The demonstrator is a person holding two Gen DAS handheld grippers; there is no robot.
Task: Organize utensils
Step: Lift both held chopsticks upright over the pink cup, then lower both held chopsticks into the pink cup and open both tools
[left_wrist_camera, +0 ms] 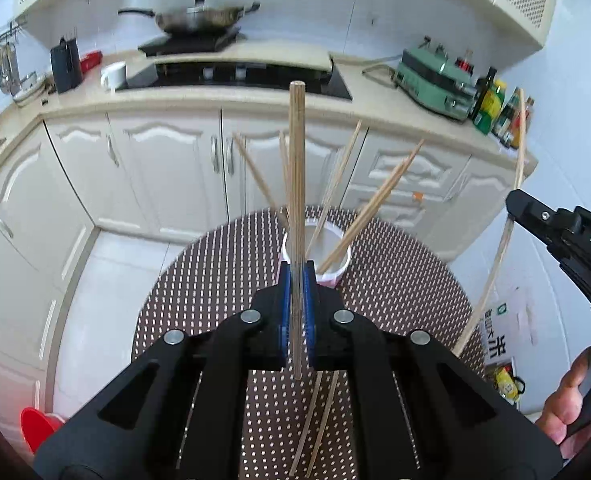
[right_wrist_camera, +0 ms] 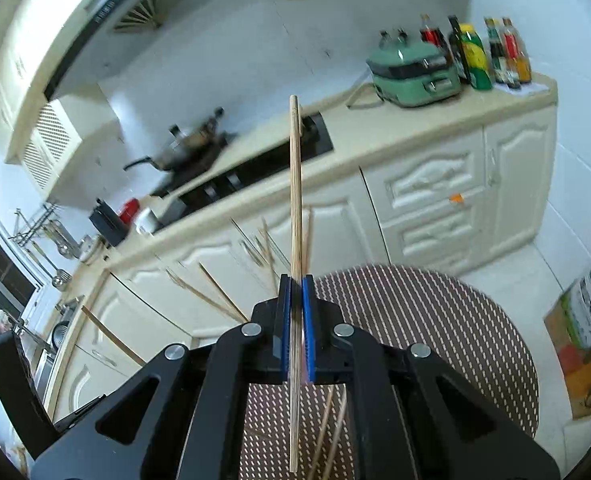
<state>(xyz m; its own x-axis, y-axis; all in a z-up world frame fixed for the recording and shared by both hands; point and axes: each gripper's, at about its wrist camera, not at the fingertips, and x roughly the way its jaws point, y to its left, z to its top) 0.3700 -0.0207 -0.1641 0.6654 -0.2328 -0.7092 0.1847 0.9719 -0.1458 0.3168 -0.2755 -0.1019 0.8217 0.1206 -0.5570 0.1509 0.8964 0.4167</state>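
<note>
Left wrist view: left gripper [left_wrist_camera: 296, 280] clenched on one chopstick [left_wrist_camera: 296, 168], stick upright between blue pads [left_wrist_camera: 283, 312]. Beyond it, white cup [left_wrist_camera: 337, 258] on dotted round mat [left_wrist_camera: 395, 280], several chopsticks fanned inside. Two loose sticks [left_wrist_camera: 315, 420] on mat below gripper. Right gripper [left_wrist_camera: 513, 200] at right edge, pinching long stick [left_wrist_camera: 507, 220].

Right wrist view: right gripper [right_wrist_camera: 296, 292] clamped on stick [right_wrist_camera: 294, 200], upright. Counter [right_wrist_camera: 375, 140] behind.

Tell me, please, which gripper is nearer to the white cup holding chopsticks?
Left. The left gripper sits just before the white cup; the right gripper is off to its right.
</note>
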